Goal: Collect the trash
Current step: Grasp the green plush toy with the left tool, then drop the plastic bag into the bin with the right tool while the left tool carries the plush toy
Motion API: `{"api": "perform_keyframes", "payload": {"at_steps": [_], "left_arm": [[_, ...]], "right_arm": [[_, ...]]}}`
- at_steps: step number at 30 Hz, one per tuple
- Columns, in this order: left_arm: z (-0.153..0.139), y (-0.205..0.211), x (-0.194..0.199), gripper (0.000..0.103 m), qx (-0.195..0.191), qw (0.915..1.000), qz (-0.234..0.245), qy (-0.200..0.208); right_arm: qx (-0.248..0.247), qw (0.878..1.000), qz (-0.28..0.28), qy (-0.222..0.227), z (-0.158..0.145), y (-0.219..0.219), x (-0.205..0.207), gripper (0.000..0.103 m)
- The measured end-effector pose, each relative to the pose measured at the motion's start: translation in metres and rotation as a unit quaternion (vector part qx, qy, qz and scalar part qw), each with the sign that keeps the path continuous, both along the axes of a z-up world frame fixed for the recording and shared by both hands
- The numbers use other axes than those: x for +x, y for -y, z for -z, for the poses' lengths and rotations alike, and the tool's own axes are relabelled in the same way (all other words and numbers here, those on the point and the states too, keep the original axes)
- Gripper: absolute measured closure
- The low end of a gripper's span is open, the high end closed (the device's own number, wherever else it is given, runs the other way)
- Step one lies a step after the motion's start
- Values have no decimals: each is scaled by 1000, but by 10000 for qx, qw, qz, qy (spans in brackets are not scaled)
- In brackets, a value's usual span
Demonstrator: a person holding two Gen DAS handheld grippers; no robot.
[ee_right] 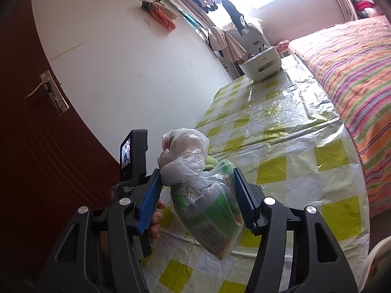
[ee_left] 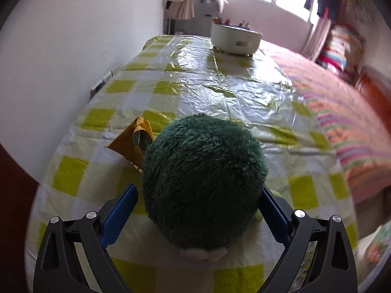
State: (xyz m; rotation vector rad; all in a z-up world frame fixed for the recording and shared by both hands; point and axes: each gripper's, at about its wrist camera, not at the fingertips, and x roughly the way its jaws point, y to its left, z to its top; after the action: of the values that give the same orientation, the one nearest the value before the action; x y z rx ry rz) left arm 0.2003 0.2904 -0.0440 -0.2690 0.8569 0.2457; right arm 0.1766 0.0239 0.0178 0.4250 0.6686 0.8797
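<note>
In the left wrist view a dark green plush toy [ee_left: 204,180] sits between the blue pads of my left gripper [ee_left: 199,204]; the right pad presses its side, while a small gap shows at the left pad. A yellow wrapper [ee_left: 133,141] lies on the checked tablecloth [ee_left: 195,78] just behind the toy to the left. In the right wrist view my right gripper [ee_right: 198,190] is shut on a knotted clear plastic bag of trash [ee_right: 207,195], held above the table's near edge. The other hand-held gripper unit [ee_right: 133,161] shows to its left.
A white round pot [ee_left: 234,39] stands at the table's far end; it also shows in the right wrist view [ee_right: 261,64]. A striped bed [ee_right: 354,73] runs along the table's right side. A white wall [ee_left: 73,48] borders the left, with a dark red door [ee_right: 36,146] beside it.
</note>
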Motion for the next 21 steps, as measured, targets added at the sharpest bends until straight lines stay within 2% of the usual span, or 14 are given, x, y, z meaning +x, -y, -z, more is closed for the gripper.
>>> {"api": "perform_keyframes", "payload": {"at_steps": [2,3,7,16,21], "left_arm": [[3,-3,0,21,-198,9998,47,55],[3,-5,0,22,-286,9995,44,99],[-2,1,-6,30,-193,9996,16,219],[-27,21,-35,31,-199,9975,222,642],[-36,40,-56,31,-362,9946,520,821]], "right_arm": [[-5,10000,13,-13,1,1,1,46],[-6,10000,35,-9,1,1,0,46],[20,9999,160,59,-3,7,-1,46],[15,9990,419,154,-6,20,-2,46],[-26,9978,606,257,-8,35,-4,46]]}}
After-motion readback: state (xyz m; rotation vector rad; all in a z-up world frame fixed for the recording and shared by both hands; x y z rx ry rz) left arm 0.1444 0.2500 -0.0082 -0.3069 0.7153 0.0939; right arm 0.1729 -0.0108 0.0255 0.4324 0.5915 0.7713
